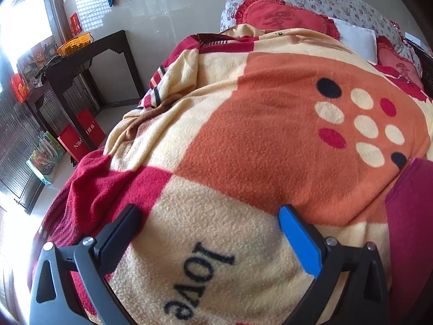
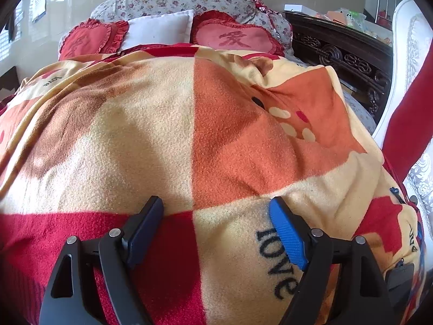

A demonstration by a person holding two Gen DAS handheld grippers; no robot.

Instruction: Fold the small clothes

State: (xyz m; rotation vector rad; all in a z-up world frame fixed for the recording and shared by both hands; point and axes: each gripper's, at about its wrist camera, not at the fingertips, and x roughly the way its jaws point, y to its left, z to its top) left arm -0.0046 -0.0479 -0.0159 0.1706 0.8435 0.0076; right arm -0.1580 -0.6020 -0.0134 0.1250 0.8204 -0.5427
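While both spread, left claw (image 1: pixel 209 212) and right claw (image 2: pixel 216 203) hover over blanket (image 1: pixel 257 135).

Hard daylight from the window (image 1: pixel 24 27) left of my blanket (image 1: pixel 243 135) blows out to white glare; soft shadows cross the fleece, and fisheye bending darkens both frames' corners.
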